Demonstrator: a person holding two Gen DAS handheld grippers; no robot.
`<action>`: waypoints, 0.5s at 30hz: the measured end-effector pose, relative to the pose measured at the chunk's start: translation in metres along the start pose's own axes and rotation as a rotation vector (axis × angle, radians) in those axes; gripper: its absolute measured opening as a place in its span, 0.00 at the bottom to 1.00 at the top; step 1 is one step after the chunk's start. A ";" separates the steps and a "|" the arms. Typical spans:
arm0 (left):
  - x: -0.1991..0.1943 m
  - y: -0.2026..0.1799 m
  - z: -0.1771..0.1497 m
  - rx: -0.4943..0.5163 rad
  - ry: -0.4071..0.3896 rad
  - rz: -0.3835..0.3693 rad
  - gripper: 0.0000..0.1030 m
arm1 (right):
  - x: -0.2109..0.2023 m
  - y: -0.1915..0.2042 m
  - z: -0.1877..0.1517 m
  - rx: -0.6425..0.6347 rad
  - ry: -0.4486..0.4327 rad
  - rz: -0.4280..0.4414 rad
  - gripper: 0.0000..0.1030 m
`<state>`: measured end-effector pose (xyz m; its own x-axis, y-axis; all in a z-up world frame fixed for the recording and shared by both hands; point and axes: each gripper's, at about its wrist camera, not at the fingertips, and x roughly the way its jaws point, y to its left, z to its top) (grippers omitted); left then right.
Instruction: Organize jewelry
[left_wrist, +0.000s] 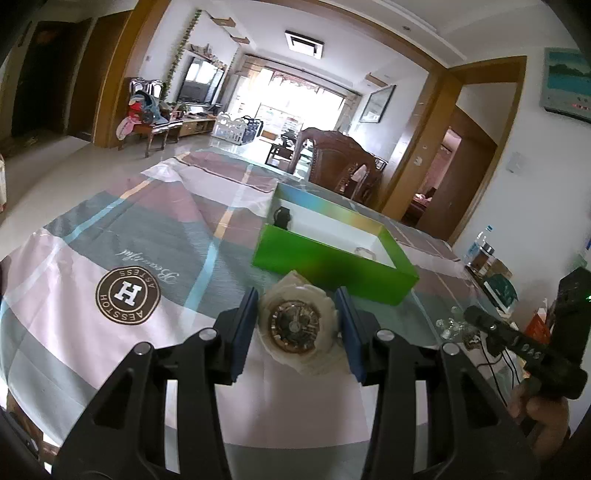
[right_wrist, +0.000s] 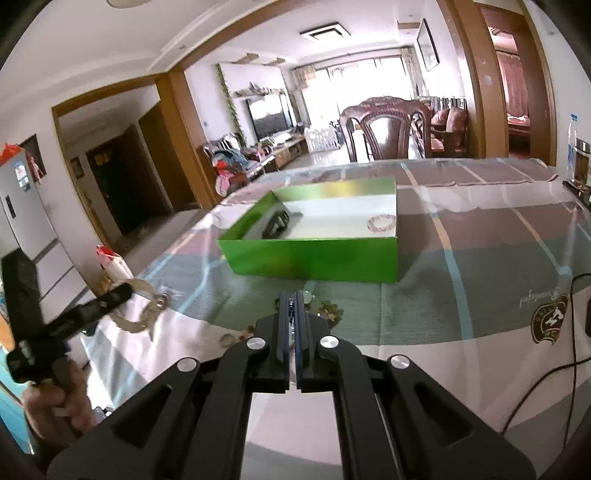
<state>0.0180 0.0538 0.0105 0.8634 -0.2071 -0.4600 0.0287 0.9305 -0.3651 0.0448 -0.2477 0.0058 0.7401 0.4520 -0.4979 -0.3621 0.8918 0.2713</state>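
Observation:
A cream watch with a gold dial (left_wrist: 295, 323) sits between the fingers of my left gripper (left_wrist: 297, 314), which touch both its sides. In the right wrist view that watch (right_wrist: 147, 314) is at the left. A green box (left_wrist: 332, 258) (right_wrist: 314, 254) stands just beyond, open on top, with a black watch (right_wrist: 277, 223) (left_wrist: 281, 218) and a bead bracelet (right_wrist: 380, 223) inside. My right gripper (right_wrist: 294, 299) has its fingers pressed together with something thin between them; I cannot tell what. Small loose jewelry (right_wrist: 325, 310) lies around its tips.
A checked cloth with a round brown logo (left_wrist: 127, 291) covers the table. Clear bead pieces (left_wrist: 448, 325) lie on it at the right. Bottles and jars (right_wrist: 576, 162) stand at the far right edge. A cable (right_wrist: 554, 369) runs across the right side. A wooden chair (right_wrist: 384, 125) stands behind.

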 end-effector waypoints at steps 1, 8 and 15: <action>0.000 -0.002 0.000 0.005 0.001 -0.002 0.41 | -0.003 0.002 -0.001 0.000 -0.005 0.004 0.02; -0.005 -0.010 -0.001 0.030 0.004 -0.016 0.41 | -0.004 0.003 -0.005 0.010 0.000 0.008 0.02; -0.006 -0.008 -0.002 0.028 0.012 -0.012 0.41 | -0.002 0.000 -0.009 0.025 0.007 0.011 0.02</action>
<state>0.0113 0.0466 0.0148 0.8570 -0.2220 -0.4650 0.0534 0.9358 -0.3485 0.0378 -0.2482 -0.0006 0.7322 0.4617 -0.5007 -0.3557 0.8861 0.2970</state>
